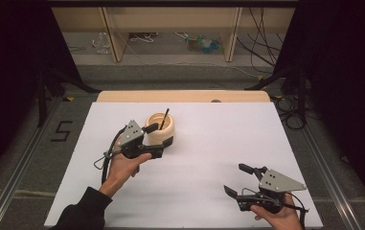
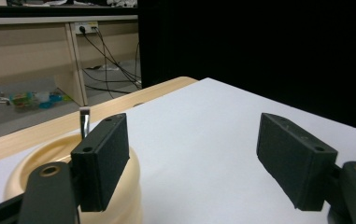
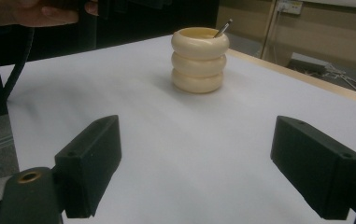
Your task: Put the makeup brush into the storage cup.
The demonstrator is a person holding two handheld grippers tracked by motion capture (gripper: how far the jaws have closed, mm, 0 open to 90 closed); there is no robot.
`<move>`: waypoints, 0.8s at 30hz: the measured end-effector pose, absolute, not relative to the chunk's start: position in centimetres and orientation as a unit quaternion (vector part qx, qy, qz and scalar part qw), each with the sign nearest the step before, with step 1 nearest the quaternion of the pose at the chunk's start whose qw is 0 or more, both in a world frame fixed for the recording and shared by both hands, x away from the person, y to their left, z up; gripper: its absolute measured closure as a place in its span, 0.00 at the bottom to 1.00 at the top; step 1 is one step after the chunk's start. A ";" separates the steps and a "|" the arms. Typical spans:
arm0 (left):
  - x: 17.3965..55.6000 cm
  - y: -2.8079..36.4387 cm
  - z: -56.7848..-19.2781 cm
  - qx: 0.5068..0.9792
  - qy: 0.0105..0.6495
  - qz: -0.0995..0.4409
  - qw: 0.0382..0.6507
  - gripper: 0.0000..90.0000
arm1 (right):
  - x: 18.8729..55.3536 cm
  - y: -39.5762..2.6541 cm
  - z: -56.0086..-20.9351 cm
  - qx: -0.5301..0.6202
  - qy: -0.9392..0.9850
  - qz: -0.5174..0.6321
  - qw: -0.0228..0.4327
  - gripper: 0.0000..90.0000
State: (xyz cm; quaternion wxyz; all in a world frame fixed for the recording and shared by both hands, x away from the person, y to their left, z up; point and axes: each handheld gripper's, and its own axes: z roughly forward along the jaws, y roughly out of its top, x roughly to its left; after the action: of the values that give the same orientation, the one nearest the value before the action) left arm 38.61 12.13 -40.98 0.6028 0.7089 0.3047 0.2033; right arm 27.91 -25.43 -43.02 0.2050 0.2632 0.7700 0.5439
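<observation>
- The cream pot, a ribbed thing that looks like three stacked rings, is sitting on the white table sheet, left of centre and towards the far half.
- A thin dark stick is poking out of the pot, leaning up and away to the far right in the high view. In the right gripper view you can see it leaning on the rim with a lighter tip. Can't tell what it actually is.
- The left gripper is hanging right at the pot, on its near-left side, with the tongs spread wide. In the left gripper view one black pad is sitting over the pot's rim and the other pad is hanging over bare sheet well off to the side, so nothing is getting pinched. Whether that near pad is actually touching the pot, I can't tell.
- The left hand is coming in from the bottom with a dark sleeve.
- The right gripper is parked near the bottom right corner of the sheet, well apart from the pot, tongs also spread wide with just blank sheet between them.
- The right gripper is pointing towards the pot, which is standing upright in the distance in its view.
- A wooden table edge is showing past the far end of the sheet.
</observation>
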 end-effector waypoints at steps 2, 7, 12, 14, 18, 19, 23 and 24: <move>38.4 12.1 -41.1 0.712 0.302 0.205 0.599 0.28 | 27.9 -25.4 -43.0 0.263 0.770 0.544 0.205 0.19; 38.0 11.9 -41.3 0.717 0.297 0.203 0.597 0.28 | 27.9 -25.4 -43.0 0.262 0.768 0.548 0.205 0.19; 37.3 11.8 -41.4 0.718 0.293 0.198 0.599 0.28 | 27.9 -25.5 -43.0 0.261 0.767 0.549 0.207 0.19; 37.1 11.7 -41.5 0.717 0.290 0.195 0.603 0.28 | 28.0 -25.4 -43.0 0.261 0.767 0.549 0.207 0.19; 36.5 11.6 -41.4 0.719 0.284 0.190 0.605 0.28 | 27.9 -25.4 -43.0 0.261 0.767 0.549 0.207 0.19; 36.3 11.6 -41.4 0.719 0.284 0.190 0.605 0.28 | 27.9 -25.4 -43.0 0.261 0.766 0.549 0.208 0.19; 35.6 11.7 -41.2 0.723 0.271 0.194 0.605 0.27 | 27.9 -25.5 -43.0 0.264 0.766 0.549 0.206 0.19; 35.4 11.7 -41.2 0.723 0.272 0.194 0.606 0.27 | 27.9 -25.5 -43.0 0.264 0.766 0.549 0.206 0.19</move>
State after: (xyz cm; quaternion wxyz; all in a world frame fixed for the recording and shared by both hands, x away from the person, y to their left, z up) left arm 35.45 11.75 -41.19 0.6055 0.7225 0.2715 0.1938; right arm 27.90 -25.48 -43.00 0.2057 0.2643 0.7655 0.5494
